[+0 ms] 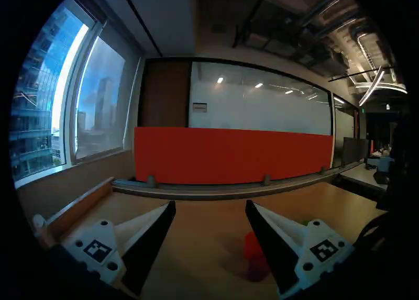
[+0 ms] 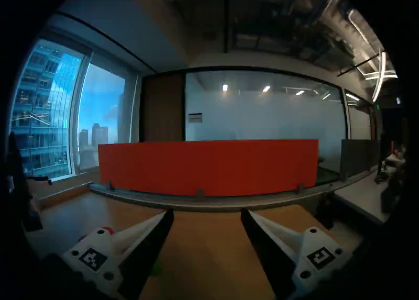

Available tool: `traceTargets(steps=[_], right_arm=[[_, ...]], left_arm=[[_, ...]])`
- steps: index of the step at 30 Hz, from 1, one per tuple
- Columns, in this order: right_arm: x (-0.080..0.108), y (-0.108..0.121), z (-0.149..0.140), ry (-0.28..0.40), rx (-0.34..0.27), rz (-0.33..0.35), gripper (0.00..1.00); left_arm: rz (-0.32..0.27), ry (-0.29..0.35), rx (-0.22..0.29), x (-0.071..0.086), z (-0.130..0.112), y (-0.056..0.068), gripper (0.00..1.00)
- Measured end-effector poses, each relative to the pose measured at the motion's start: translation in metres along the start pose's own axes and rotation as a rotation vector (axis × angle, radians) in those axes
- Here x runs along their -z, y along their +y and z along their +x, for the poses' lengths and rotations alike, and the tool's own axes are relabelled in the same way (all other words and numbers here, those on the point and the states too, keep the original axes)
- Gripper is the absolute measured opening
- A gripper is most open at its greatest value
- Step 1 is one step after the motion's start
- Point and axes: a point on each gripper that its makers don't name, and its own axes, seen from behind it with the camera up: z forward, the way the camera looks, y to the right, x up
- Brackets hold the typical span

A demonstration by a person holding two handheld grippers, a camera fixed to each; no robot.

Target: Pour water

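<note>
**Left gripper view.** The left gripper [image 1: 210, 204] is spread wide, with nothing held. One red rounded object [image 1: 253, 250] rests on the light wooden desk [image 1: 209, 247], low in the gap and just beside the inner edge of the right-hand finger, which hides part of it. One small green item [image 1: 305, 222] shows above that finger. One orange-red partition panel [image 1: 230, 156] closes the far desk edge.

**Right gripper view.** The right gripper [image 2: 207, 212] is spread wide and empty. One red patch [image 2: 107, 230] shows above the left-hand finger and one green patch [image 2: 155, 268] at its inner edge; both are mostly hidden.
</note>
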Motion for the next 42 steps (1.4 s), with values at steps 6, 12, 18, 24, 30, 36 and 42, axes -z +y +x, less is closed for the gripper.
traceTargets(steps=[6,12,18,24,30,36,42], right_arm=[[-0.003,-0.001,0.027,-0.003,0.000,0.021,0.99],[-0.005,-0.006,0.035,-0.013,-0.004,0.056,0.99],[-0.003,-0.013,0.033,-0.035,-0.002,0.123,0.99],[0.002,-0.020,0.035,-0.041,0.005,0.199,0.99],[0.012,-0.036,0.038,-0.040,0.019,0.307,0.99],[0.017,-0.049,0.039,-0.046,0.026,0.371,0.99],[0.015,-0.050,0.037,-0.063,0.054,0.384,0.99]], left_arm=[[-0.036,0.001,-0.026,-0.004,0.034,0.006,0.99],[-0.102,0.006,-0.047,-0.007,0.057,0.020,0.99],[-0.186,-0.011,-0.066,-0.008,0.058,0.041,0.99],[-0.284,-0.037,-0.083,-0.006,0.047,0.066,0.99],[-0.365,-0.041,-0.093,0.001,0.045,0.085,0.99],[-0.419,-0.038,-0.097,0.006,0.046,0.098,0.99],[-0.483,-0.051,-0.091,0.013,0.041,0.113,0.99]])
